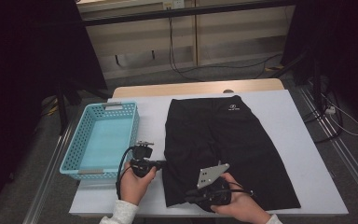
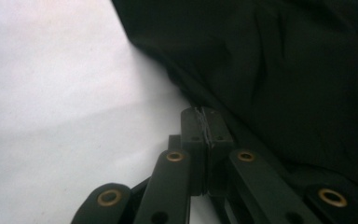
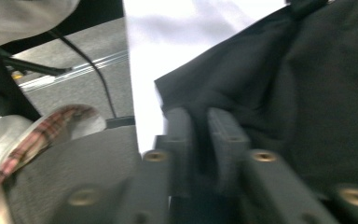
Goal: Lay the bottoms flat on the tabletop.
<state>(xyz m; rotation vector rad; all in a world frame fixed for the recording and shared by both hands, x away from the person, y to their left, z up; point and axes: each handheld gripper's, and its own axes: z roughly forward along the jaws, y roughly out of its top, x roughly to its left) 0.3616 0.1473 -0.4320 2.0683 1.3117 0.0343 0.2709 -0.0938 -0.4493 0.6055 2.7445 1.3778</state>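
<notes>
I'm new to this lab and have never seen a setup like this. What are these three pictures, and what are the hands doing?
A person stands at a table with a hand-held two-jaw gripper in each hand. The high view looks down from above; the other two views come from cameras riding on the grippers. On the white surface lie black shorts and, beside them, a turquoise basket. The left gripper sits at the shorts' left edge, its jaws pressed together. The right gripper is at the near hem with a small gap between its jaws; whether either pinches fabric I cannot tell.
</notes>
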